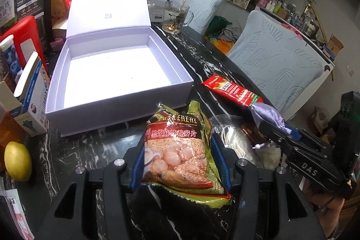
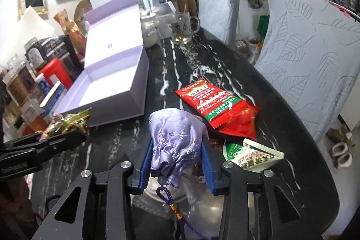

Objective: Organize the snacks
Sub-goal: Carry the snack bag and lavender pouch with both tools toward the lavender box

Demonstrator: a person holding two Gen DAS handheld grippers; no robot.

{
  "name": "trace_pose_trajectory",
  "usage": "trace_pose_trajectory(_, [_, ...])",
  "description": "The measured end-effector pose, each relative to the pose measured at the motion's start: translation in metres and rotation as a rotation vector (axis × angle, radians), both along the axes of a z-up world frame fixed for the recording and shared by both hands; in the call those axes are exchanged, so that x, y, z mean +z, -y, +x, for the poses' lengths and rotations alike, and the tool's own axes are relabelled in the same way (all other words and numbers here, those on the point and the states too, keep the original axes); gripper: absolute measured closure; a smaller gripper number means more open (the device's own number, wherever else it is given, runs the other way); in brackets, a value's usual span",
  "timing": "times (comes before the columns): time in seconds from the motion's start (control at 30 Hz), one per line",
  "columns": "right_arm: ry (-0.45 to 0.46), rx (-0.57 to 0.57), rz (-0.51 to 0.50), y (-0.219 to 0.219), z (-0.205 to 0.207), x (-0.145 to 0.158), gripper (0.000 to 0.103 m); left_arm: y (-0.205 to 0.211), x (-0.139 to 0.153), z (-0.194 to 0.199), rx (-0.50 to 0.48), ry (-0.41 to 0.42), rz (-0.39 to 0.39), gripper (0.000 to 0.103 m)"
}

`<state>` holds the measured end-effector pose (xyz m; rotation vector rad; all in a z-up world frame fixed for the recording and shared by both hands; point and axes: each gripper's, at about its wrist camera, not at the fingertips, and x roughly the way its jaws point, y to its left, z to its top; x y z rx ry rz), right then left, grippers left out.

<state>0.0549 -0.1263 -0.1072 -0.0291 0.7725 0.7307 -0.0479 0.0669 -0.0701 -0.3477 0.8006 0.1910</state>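
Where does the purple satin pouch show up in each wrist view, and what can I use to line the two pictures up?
Left wrist view: the purple pouch is at right of centre, pinched in the right tool coming in from the right edge.
Right wrist view: the pouch is at bottom centre, between that tool's blue fingers.
Shared landmark: the open white box on the dark marble table.

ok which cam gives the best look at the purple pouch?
Right wrist: the purple pouch fills the centre, squeezed between the right gripper pads, embroidery and cord visible. Left wrist shows the purple pouch only small and side-on at the right, poking from the right gripper.
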Motion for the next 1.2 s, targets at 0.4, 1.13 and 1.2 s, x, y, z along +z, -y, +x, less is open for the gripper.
trace_pose_trajectory(0.4, [0.072,0.056,0.040,0.015,-0.036,0.032,0.064,0.010,0.023,-0.028,0.025,0.069,0.040,0.050])
trace_pose_trajectory(1.13, [0.155,0.277,0.161,0.013,-0.083,0.083,0.064,0.027,0.076,-0.076,0.081,0.193,0.144,0.050])
trace_pose_trajectory(1.2, [0.167,0.300,0.170,0.008,-0.083,0.090,0.064,0.027,0.083,-0.077,0.086,0.207,0.160,0.050])
